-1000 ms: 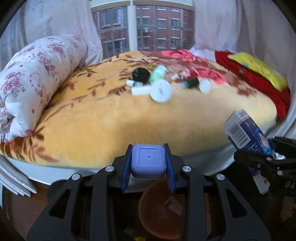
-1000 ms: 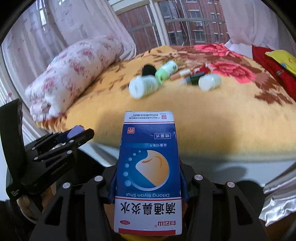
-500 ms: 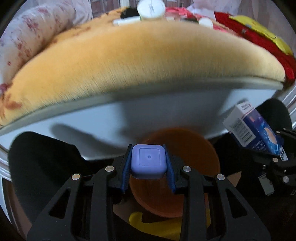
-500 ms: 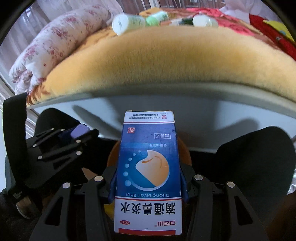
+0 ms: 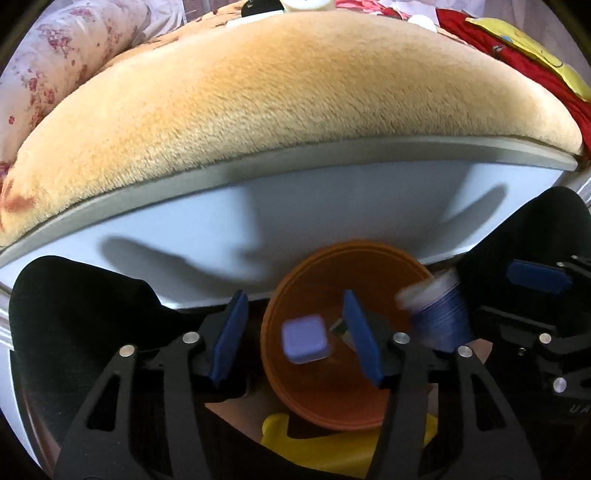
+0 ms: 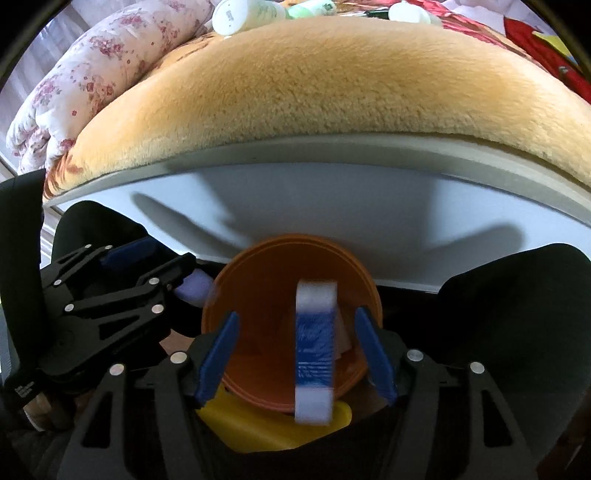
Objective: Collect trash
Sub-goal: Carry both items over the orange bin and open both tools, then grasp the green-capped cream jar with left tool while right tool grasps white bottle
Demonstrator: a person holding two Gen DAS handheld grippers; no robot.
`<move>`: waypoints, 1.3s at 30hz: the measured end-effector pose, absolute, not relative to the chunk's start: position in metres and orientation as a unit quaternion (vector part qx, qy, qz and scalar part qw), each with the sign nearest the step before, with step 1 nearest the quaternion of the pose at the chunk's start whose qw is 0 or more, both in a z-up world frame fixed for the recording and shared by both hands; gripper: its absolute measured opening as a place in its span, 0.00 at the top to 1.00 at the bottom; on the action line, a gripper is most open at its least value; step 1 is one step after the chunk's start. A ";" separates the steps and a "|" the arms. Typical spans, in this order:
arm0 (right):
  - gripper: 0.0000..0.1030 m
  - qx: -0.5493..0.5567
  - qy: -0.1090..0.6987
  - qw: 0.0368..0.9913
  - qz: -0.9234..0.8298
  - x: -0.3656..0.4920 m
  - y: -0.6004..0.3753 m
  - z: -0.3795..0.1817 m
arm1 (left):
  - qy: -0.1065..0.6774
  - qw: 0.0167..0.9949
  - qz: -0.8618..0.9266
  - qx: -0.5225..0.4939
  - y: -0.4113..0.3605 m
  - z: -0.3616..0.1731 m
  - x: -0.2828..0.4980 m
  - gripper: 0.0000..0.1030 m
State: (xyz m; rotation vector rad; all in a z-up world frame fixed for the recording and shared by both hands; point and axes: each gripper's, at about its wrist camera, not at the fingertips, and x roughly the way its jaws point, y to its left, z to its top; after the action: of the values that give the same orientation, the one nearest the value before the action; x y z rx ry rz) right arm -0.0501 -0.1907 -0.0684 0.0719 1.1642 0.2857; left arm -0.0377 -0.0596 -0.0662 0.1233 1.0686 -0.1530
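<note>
An orange bin (image 5: pixel 332 332) stands on the floor below the bed edge; it also shows in the right wrist view (image 6: pixel 273 295). My left gripper (image 5: pixel 295 338) is open above the bin, and a small lilac square case (image 5: pixel 304 341) falls blurred between its fingers. My right gripper (image 6: pixel 297 356) is open over the bin, and a blue and white medicine box (image 6: pixel 314 350) drops blurred between its fingers. The box also shows in the left wrist view (image 5: pixel 436 314), at the bin's right rim.
The bed with a yellow plush blanket (image 5: pixel 295 99) and white side panel (image 6: pixel 332 206) rises just behind the bin. Several bottles (image 6: pixel 243 14) lie on top. A floral quilt roll (image 6: pixel 85 85) lies at left. A yellow object (image 6: pixel 266 424) sits beside the bin.
Both grippers came down from the bed to the orange bin and opened. The lilac case and the medicine box have left the fingers and are falling.
</note>
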 end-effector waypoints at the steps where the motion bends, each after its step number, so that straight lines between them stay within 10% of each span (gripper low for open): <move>1: 0.38 0.036 0.547 0.826 0.133 -0.051 -0.192 -0.067 | 0.508 0.856 -0.072 0.058 -0.059 -0.066 -0.038 0.48; 22: 0.35 0.099 0.439 0.886 0.112 0.038 -0.270 0.056 | 0.466 0.879 -0.088 0.052 -0.057 -0.044 -0.045 0.37; 39: 0.45 0.192 0.572 0.797 0.009 0.247 -0.314 0.030 | 0.424 0.900 -0.103 0.024 -0.041 -0.034 -0.030 0.37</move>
State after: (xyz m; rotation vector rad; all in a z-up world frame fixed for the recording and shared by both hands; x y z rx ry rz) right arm 0.2467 -0.3137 0.0297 0.4124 1.2290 0.0201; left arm -0.0295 -0.0408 -0.0336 0.0486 0.8767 -0.2125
